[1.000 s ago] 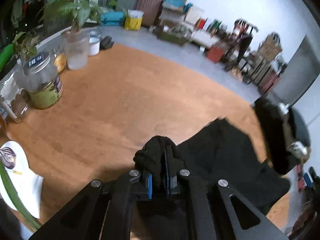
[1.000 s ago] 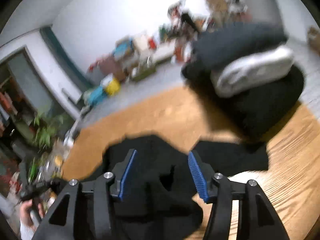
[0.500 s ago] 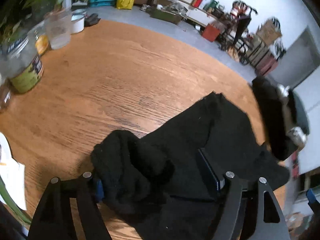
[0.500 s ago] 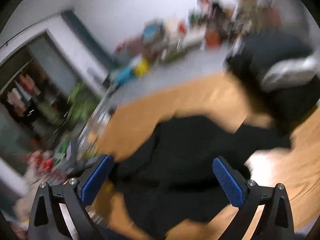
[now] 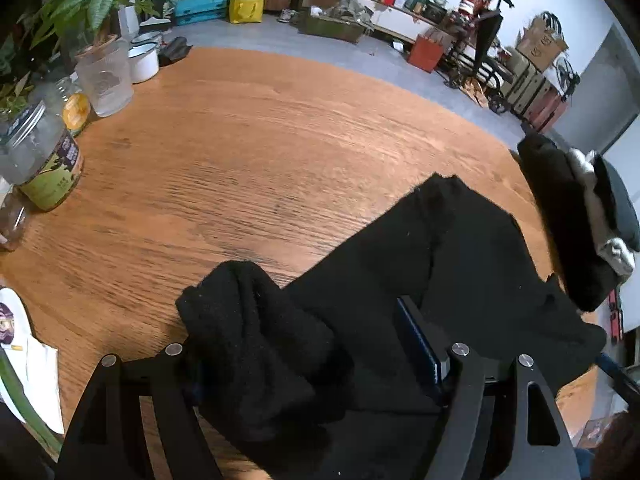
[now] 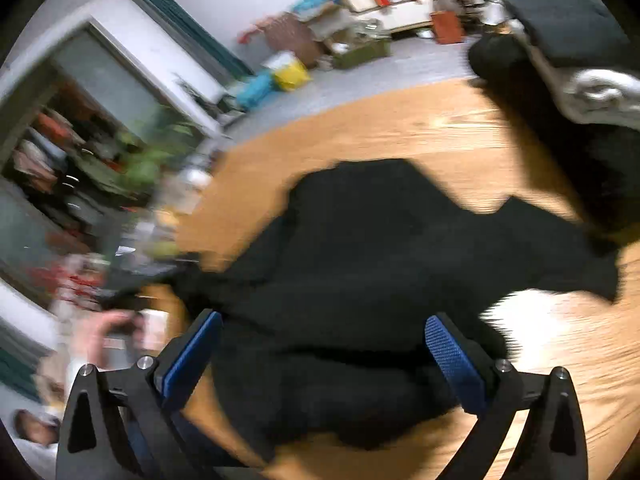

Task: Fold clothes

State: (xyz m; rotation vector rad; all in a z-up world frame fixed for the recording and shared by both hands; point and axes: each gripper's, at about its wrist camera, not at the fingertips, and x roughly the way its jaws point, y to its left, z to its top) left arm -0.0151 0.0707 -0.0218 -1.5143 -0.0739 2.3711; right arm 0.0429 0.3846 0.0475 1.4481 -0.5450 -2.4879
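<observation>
A black garment lies spread on the near right part of a wooden table. Both the left gripper and right gripper hang over it, jaws apart, just opened, gripping nothing. Jars line the left edge; bare wood lies between.

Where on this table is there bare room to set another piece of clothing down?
The widest bare wood lies between the jars and glass at the left edge and the black garment. Crowded: that left edge, and the right edge, where a stack of folded clothes sits beside the garment.
</observation>
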